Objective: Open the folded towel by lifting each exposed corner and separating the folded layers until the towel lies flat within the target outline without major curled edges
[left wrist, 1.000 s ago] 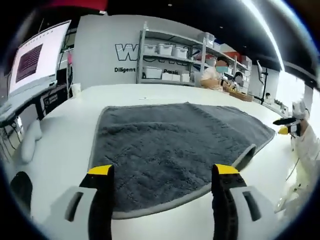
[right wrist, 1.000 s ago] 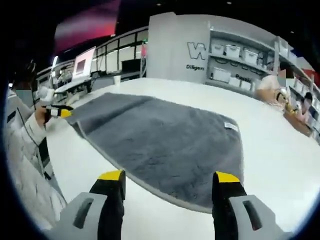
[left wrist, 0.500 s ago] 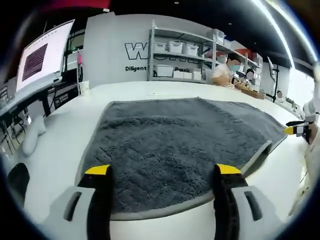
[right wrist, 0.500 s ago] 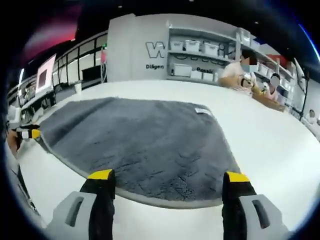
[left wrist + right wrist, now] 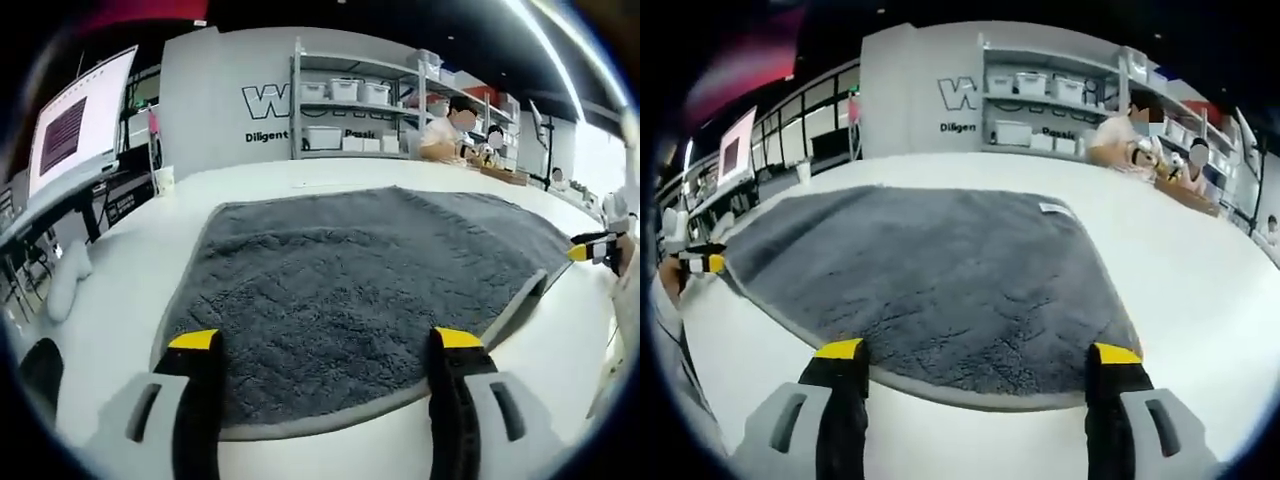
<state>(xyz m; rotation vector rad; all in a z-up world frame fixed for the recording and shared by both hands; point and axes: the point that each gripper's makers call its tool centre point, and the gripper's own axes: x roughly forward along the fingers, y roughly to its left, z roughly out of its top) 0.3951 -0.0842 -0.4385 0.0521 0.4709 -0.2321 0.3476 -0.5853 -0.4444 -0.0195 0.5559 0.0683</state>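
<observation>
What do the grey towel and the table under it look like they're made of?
Towel: soft plush pile, probably microfibre or terry; the matte, clumped nap shows it, with a smoother, lighter grey stitched edge band and a small white tag. Table: smooth white top, likely laminate or painted board; even, faintly glossy, no grain.

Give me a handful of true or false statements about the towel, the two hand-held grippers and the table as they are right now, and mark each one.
1. The grey towel lies spread on a white table. True.
2. The left hand-held gripper is clamped on the towel's edge. False: its jaws stand wide apart, with the towel's near edge between them, ungripped.
3. The right hand-held gripper is open. True.
4. A small white label sits at a far corner of the towel. True.
5. The towel is red. False: it is dark grey with a lighter border.
6. The table holds a stack of plates beside the towel. False: no plates are there.
</observation>
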